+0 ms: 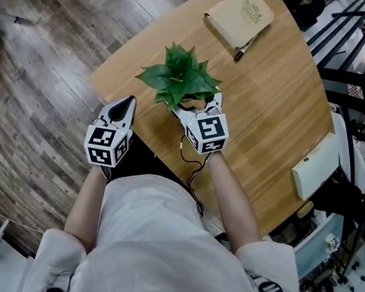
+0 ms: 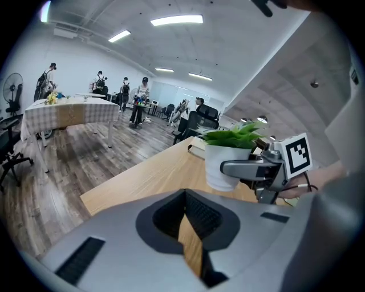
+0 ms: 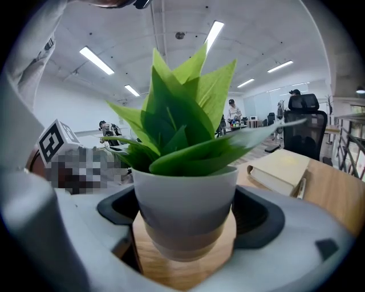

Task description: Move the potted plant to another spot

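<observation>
Right hand-held gripper (image 1: 200, 106) has its jaws closed on the white pot of the potted plant (image 1: 180, 77), which stands on the table (image 1: 275, 95) near the person's edge. Left hand-held gripper (image 1: 125, 105) has jaws together, empty, beside the plant.

No readable text or labels anywhere.
</observation>
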`<action>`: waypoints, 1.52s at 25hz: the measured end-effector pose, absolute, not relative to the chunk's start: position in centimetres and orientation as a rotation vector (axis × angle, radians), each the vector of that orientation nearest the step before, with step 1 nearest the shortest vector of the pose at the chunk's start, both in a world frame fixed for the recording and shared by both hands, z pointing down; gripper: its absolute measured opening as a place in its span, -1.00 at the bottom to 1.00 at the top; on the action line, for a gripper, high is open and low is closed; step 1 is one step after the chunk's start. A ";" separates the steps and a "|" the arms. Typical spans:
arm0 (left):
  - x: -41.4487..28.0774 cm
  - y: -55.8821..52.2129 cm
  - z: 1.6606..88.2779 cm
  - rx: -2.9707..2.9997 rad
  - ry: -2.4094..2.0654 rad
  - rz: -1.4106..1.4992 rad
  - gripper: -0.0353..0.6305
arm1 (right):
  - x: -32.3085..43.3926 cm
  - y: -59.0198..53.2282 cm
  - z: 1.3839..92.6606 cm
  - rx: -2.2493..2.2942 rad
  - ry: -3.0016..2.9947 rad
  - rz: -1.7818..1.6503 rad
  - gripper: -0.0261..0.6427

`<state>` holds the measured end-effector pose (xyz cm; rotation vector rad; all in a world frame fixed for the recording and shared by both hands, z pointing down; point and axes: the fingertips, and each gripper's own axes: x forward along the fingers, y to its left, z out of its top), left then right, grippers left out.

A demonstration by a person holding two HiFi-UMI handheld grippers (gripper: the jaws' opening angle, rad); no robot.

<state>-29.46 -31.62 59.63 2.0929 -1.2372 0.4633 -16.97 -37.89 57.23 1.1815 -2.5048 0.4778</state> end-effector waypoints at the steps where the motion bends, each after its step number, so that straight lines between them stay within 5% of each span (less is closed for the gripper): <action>1: -29.6 -32.0 59.7 2.093 -1.236 0.466 -0.86 | -17.1 -38.2 57.5 1.181 -2.500 0.482 0.57; 38: -30.1 -32.3 60.8 2.055 -1.224 0.494 -0.86 | -18.4 -37.8 62.7 1.110 -2.394 0.537 0.60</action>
